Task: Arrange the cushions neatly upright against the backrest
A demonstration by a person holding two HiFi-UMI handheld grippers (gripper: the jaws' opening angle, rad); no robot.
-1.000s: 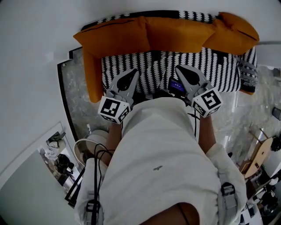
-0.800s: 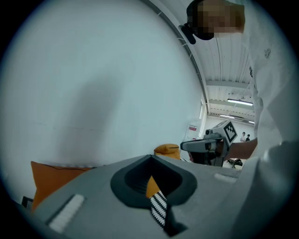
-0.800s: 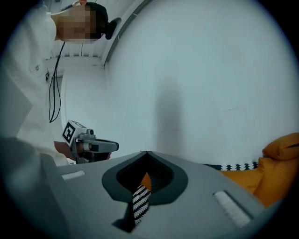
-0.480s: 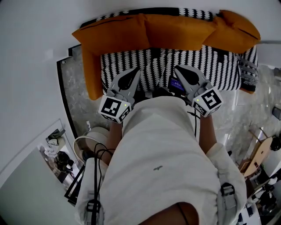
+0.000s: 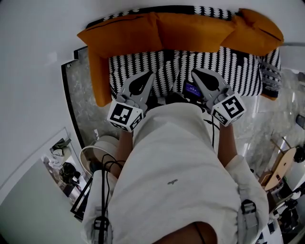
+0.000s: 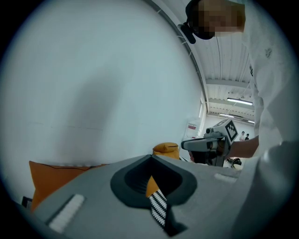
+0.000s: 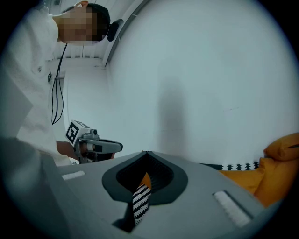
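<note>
left gripper (image 5: 147, 76) and right gripper (image 5: 195, 73) unmoved; shirt (image 5: 176, 167) hides sofa (image 5: 233, 71) front

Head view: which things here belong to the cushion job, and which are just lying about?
For the job: orange cushions, patterned backrest, seat, left gripper, right gripper, both with jaws together and empty.
Lying about: round white tub on the floor, tan wooden piece at the right.

Bright orange cushions (image 5: 190, 31) in a row, sofa (image 5: 167, 64) with black and white zigzag rows, grey left gripper (image 5: 147, 76) and grey right gripper (image 5: 195, 73), marker cubes (image 5: 125, 116) with black and white squares, white shirt (image 5: 176, 176), plain white wall (image 5: 38, 57), grey marbled floor (image 5: 81, 105)
</note>
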